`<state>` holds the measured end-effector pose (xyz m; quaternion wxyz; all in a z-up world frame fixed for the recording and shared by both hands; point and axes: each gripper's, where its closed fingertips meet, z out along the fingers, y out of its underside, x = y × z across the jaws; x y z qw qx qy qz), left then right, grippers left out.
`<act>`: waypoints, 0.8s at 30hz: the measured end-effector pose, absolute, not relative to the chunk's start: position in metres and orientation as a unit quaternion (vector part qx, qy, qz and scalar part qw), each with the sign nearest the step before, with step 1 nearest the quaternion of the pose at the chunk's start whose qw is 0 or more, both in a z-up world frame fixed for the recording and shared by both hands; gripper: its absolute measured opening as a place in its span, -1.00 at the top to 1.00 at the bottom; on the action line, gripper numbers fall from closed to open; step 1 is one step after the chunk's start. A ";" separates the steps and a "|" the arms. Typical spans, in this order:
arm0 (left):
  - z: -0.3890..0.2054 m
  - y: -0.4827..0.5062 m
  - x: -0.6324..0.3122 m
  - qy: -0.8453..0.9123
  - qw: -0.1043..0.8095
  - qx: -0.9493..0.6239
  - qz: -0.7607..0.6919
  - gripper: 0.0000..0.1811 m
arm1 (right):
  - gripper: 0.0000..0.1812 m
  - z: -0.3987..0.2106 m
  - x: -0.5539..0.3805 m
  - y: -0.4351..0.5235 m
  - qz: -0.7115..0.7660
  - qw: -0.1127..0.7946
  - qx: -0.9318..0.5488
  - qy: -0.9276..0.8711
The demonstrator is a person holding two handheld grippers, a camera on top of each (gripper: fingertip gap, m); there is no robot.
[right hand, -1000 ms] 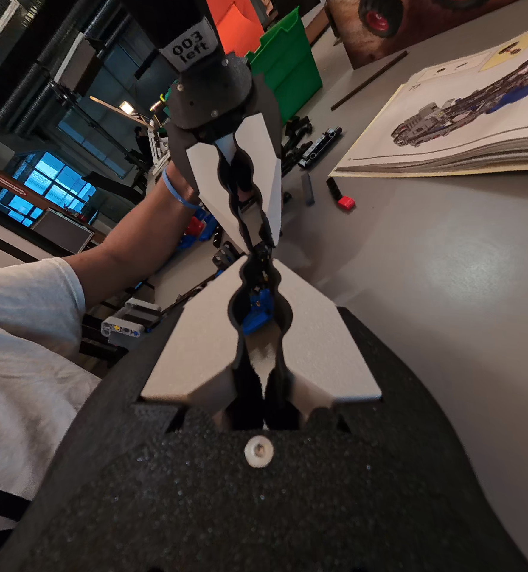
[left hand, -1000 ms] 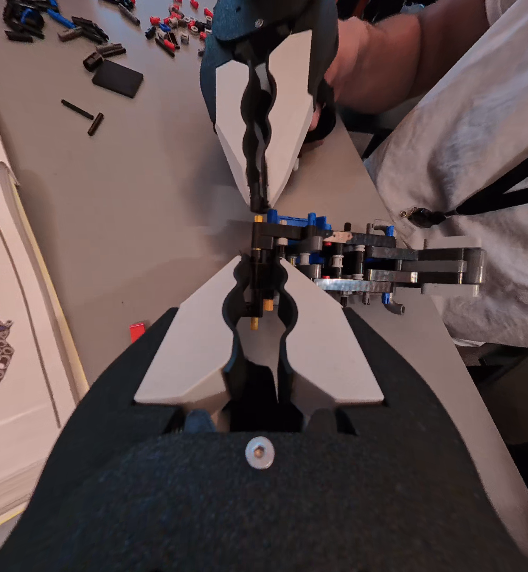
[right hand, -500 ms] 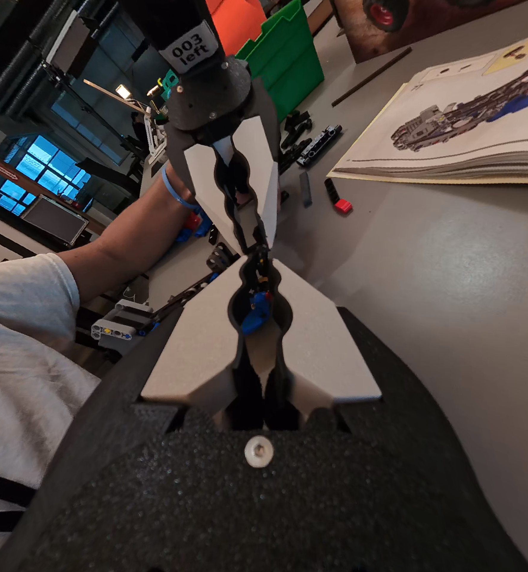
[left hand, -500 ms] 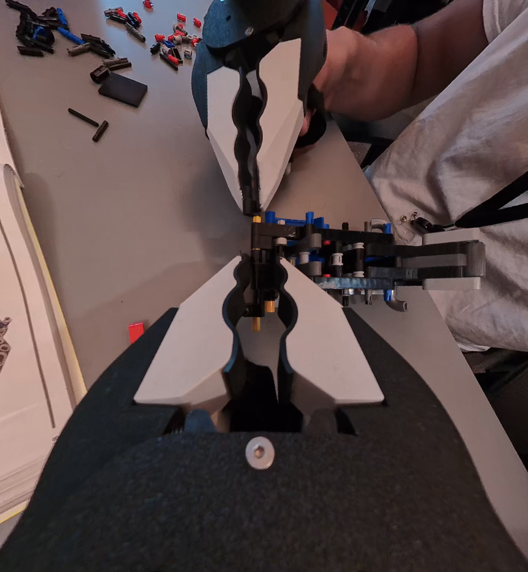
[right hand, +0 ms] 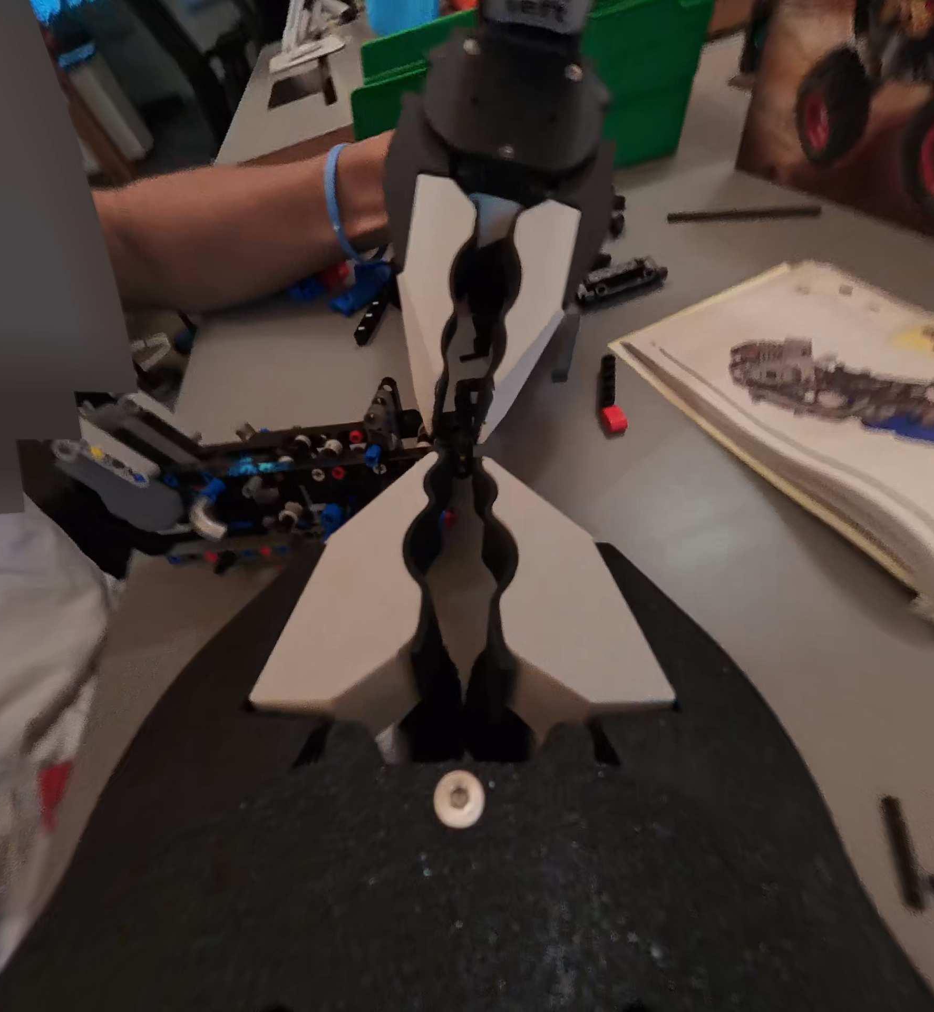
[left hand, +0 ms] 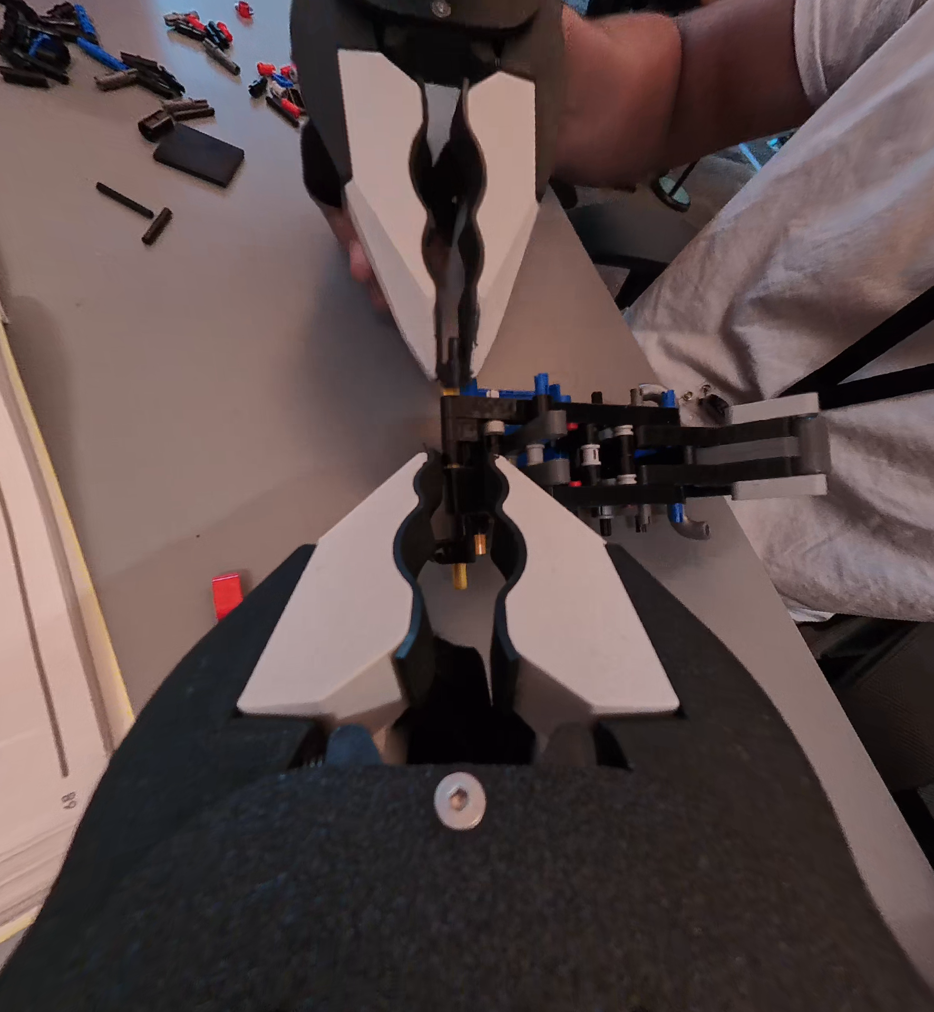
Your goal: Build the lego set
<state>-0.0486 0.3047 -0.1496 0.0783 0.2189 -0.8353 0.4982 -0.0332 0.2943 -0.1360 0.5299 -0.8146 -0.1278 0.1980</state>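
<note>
Left wrist view: the left gripper (left hand: pixel 462 465) pinches one end of the lego assembly (left hand: pixel 607 454), which juts out sideways above the table. The right gripper (left hand: pixel 454 372), tip to tip opposite, nips a small black pin (left hand: pixel 454 356). Push it straight along the hole's axis while the left braces.
</note>
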 end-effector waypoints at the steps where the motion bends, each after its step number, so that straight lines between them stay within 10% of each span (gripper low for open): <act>1: -0.150 0.305 -0.049 -0.835 0.082 0.218 0.498 0.87 | 0.93 -0.136 -0.034 0.295 0.181 0.534 -0.811 -0.157; 24: -0.148 0.322 -0.042 -0.838 0.064 0.251 0.481 0.86 | 0.93 -0.086 -0.020 0.283 0.363 0.573 -0.735 0.025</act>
